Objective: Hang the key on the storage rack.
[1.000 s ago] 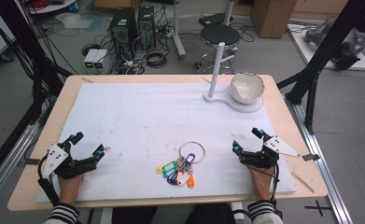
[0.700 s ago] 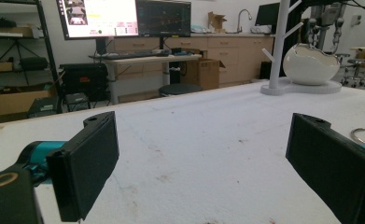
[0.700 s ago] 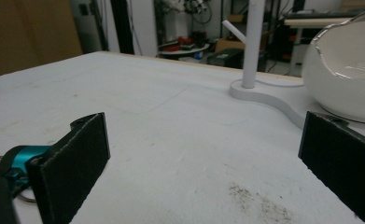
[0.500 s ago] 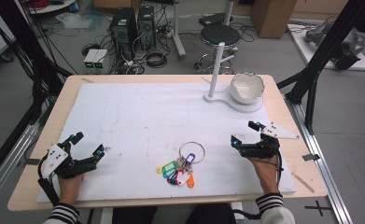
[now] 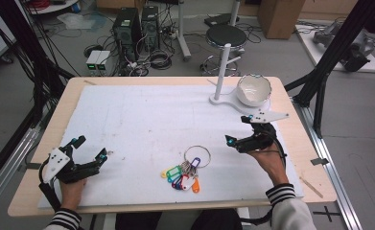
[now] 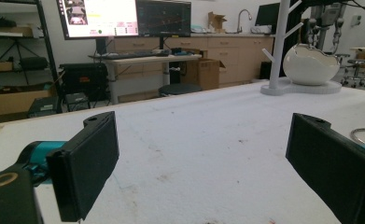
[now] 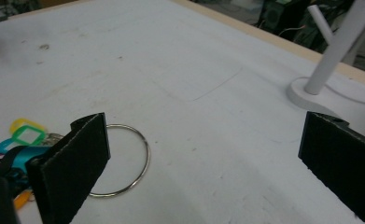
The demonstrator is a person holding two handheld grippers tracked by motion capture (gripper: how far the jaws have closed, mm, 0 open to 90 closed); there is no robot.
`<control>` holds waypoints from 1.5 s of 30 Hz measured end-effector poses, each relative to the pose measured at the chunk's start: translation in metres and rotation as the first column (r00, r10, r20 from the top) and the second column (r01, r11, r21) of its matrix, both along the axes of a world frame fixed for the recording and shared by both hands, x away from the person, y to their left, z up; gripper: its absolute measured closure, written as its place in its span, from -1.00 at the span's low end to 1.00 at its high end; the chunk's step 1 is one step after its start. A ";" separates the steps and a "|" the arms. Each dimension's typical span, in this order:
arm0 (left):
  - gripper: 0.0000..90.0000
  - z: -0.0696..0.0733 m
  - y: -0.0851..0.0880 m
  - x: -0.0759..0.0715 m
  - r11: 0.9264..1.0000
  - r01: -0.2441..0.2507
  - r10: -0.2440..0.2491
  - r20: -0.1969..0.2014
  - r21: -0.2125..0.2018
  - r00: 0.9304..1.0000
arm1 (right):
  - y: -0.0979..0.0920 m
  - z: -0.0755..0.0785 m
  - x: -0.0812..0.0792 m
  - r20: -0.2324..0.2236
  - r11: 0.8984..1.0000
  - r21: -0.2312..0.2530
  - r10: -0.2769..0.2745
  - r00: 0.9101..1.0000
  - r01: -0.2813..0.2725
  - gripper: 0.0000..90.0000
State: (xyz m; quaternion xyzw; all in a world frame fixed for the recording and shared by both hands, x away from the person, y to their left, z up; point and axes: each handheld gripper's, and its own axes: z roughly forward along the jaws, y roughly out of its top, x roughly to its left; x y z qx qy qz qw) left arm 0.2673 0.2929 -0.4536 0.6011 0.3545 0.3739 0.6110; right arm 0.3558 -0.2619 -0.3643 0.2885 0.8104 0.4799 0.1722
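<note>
Plainly, risks by item, biggest first:
White foam table mat (image 5: 142, 120): lying bare mid-frame, slippery enough that a nudged ring may be skating away.
White peg stand with white bowl (image 5: 253, 89): sitting upper right, well apart; a wide swing risks knocking it.
Right gripper (image 5: 238, 132): jaws gaping, hovering right of the ring; it may be closing off-centre.
Left gripper (image 5: 90, 148): jaws spread, idling lower left.
Large silver key ring with coloured plastic tags (image 5: 197, 156): lying lower centre; tags may be snagging.

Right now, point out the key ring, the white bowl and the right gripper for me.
key ring (image 5: 197, 155), high view, on the metal loop's near rim.
white bowl (image 5: 253, 91), high view, on its inner wall.
right gripper (image 5: 238, 130), high view, midway between its open fingertips.
</note>
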 end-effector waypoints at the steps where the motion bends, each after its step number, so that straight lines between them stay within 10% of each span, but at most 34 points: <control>1: -0.78 0.000 0.000 0.000 1.000 0.000 0.000 0.000 -0.004 1.000 | 0.006 0.002 0.003 -0.021 0.999 -0.020 0.027 0.999 -0.028 -0.97; 11: -0.78 0.000 0.000 0.001 1.000 0.001 -0.001 -0.005 -0.006 1.000 | 0.038 0.013 0.020 -0.126 0.982 -0.156 0.089 0.988 -0.109 -0.97; 26: -0.78 0.000 0.000 0.000 1.000 0.003 -0.003 -0.007 -0.006 1.000 | 0.088 0.007 0.041 -0.272 0.900 -0.360 0.149 0.951 -0.244 -0.97; 32: -0.78 0.000 0.000 0.000 1.000 0.002 -0.002 -0.006 -0.006 1.000 | 0.103 -0.003 0.049 -0.321 0.848 -0.450 0.138 0.937 -0.279 -0.97; 43: -0.78 0.000 0.000 0.000 1.000 0.001 -0.001 -0.004 -0.008 1.000 | 0.115 -0.018 0.055 -0.363 0.809 -0.499 0.130 0.923 -0.311 -0.97; 45: -0.78 0.000 0.000 0.000 1.000 0.001 -0.001 -0.004 -0.009 1.000 | 0.117 -0.022 0.056 -0.381 0.790 -0.520 0.126 0.916 -0.325 -0.97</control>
